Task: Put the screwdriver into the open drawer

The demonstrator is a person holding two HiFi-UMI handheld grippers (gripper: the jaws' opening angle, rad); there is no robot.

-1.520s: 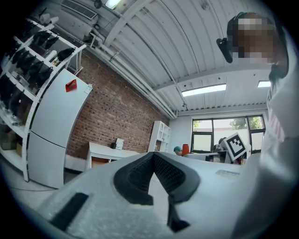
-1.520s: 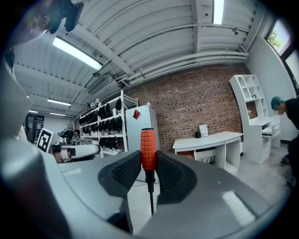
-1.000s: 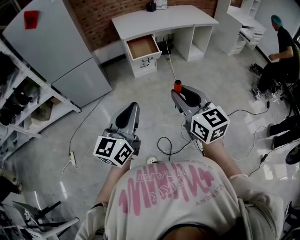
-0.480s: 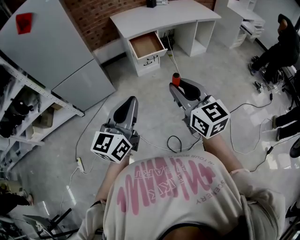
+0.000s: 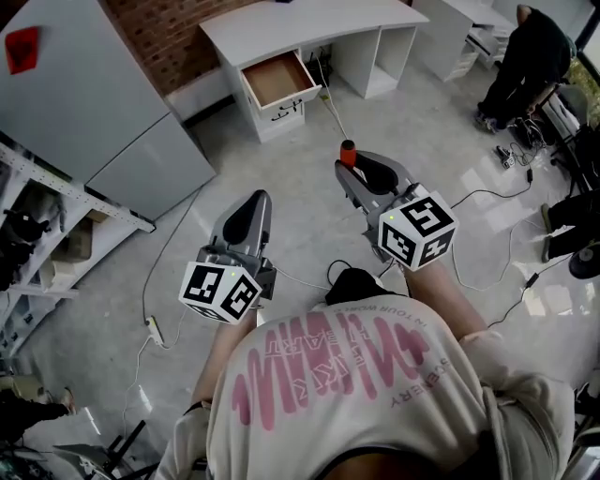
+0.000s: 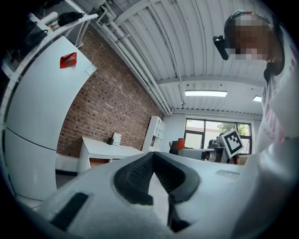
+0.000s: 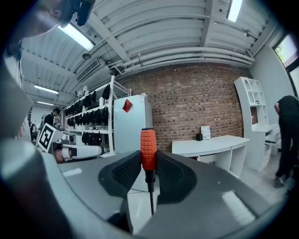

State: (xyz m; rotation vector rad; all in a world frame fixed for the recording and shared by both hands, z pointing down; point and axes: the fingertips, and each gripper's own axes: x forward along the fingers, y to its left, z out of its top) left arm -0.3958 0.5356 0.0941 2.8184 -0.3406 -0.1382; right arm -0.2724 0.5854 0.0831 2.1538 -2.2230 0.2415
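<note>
An orange-handled screwdriver [image 7: 148,150] stands upright, handle up, clamped between the pads of the right tool [image 5: 356,173], which is held out above the floor. The open drawer [image 5: 277,81] is well apart from it, at 11 o'clock in the head view, under the white desk [image 5: 291,26]. This looks like the carrying step. Next, the right tool must reach over the drawer, dip and let go. The left tool [image 5: 255,208] is pinched together on nothing. In the head view only the handle's top shows, and the drawer's depth is hard to judge.
</note>
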